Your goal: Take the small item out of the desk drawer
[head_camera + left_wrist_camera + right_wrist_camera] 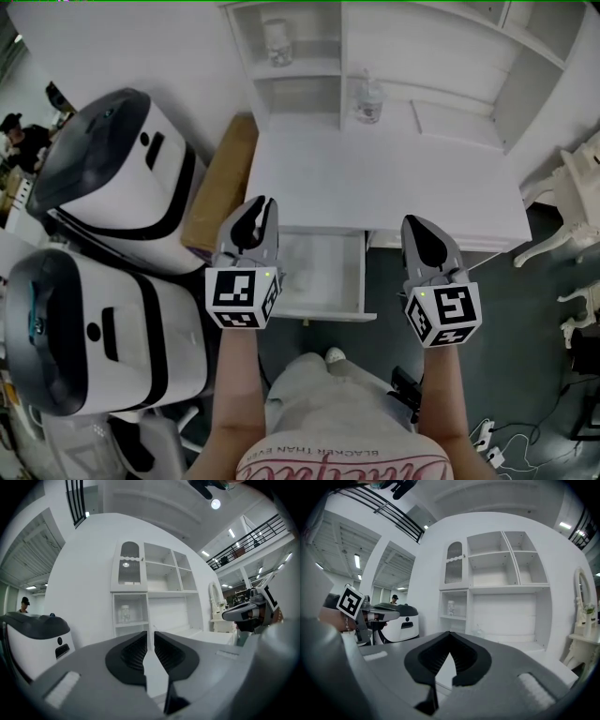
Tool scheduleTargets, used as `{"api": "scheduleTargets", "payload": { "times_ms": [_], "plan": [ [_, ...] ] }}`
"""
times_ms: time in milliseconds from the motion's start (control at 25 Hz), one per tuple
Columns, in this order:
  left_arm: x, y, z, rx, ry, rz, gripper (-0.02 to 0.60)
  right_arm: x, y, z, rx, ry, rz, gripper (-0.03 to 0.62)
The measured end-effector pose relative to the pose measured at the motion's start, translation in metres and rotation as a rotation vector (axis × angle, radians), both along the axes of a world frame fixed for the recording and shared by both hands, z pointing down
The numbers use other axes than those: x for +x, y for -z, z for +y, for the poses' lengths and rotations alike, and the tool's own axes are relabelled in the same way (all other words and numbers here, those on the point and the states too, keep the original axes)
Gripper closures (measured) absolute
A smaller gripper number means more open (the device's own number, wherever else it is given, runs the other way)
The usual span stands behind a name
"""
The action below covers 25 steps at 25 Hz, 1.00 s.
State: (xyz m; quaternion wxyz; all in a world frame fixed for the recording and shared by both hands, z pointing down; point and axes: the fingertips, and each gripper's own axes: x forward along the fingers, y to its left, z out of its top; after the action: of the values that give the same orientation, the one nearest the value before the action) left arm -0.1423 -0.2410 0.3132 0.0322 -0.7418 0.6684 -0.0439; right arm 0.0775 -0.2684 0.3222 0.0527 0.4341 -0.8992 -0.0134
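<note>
White wooden desk drawer (323, 311) already open; small item not yet out. L gripper (261, 208) over drawer's left edge, jaws slightly apart, empty; R gripper (414, 225) right of drawer, jaws together.

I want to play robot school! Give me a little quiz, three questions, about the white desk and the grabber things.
1. True or false: the drawer under the desk top is pulled open.
2. Pick one: the clear bottle stands A) in the drawer, B) on the desk top, C) on the floor.
3. Fill in: the right gripper has its jaws together and holds ___.

Key: 1 true; 2 B; 3 nothing.
</note>
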Motion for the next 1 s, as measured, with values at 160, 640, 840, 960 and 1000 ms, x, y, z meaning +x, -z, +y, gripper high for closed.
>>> {"api": "scheduleTargets", "payload": {
  "times_ms": [160, 640, 840, 960, 1000],
  "plan": [
    [0.003, -0.018, -0.002, -0.061, -0.014, 0.01, 0.504, 0.003, -0.007, 0.001, -0.018, -0.002, 0.005, 0.592],
    [0.013, -0.06, -0.003, -0.197, -0.077, 0.079, 0.218, 0.005, -0.037, 0.009, -0.098, -0.017, 0.014, 0.592],
    [0.013, -0.077, -0.005, -0.259, -0.095, 0.104, 0.16, 0.005, -0.046, 0.012, -0.124, -0.026, 0.021, 0.592],
    [0.01, -0.094, -0.006, -0.308, -0.104, 0.139, 0.16, 0.003, -0.053, 0.013, -0.145, -0.033, 0.029, 0.592],
    [0.009, -0.101, -0.006, -0.326, -0.105, 0.149, 0.161, 0.002, -0.056, 0.013, -0.153, -0.035, 0.032, 0.592]
  ]
}}
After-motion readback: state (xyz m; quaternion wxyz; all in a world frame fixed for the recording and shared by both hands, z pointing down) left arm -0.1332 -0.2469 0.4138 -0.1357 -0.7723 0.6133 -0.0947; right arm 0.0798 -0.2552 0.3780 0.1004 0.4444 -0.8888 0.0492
